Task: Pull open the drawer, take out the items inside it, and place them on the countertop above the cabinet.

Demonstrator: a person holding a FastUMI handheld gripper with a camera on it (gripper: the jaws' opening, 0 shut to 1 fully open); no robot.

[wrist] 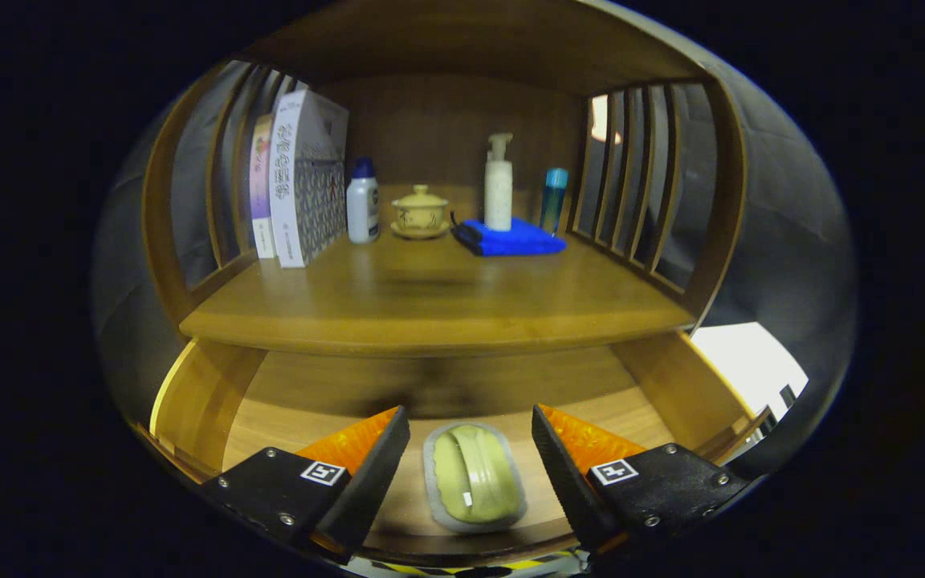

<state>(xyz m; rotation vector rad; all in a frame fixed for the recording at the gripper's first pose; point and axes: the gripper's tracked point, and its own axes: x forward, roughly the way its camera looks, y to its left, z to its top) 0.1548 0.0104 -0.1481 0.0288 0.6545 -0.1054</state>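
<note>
drawer already pulled open, lower centre of frame: the tongs hang open astride the green item on its floor, so closing and lifting to the desk likely follows.

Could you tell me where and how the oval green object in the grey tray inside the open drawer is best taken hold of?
Probably across its narrow middle, coming down from above. The oval green object in its grey tray lies flat on the wooden drawer's floor, long axis running away from the tool, whose open fingers already sit either side of it. Closing on the tray's long sides looks like the shortest span.
</note>
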